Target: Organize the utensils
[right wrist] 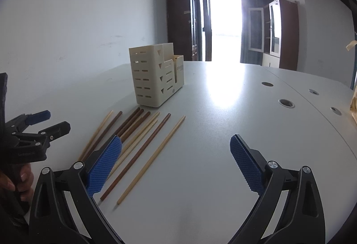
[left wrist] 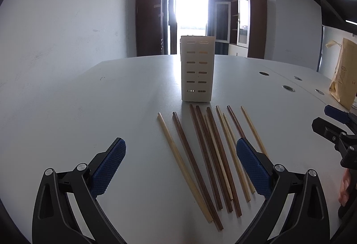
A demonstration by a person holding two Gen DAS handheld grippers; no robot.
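Left gripper and right gripper: both spread wide, holding nothing. Chopsticks lie loose on the table before the holder.

Left gripper open over chopsticks nr holder.

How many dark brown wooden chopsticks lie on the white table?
5, all before the cream slotted holder: one second from the left, three together in the middle, one towards the right, partly behind the left gripper. None seems hidden.
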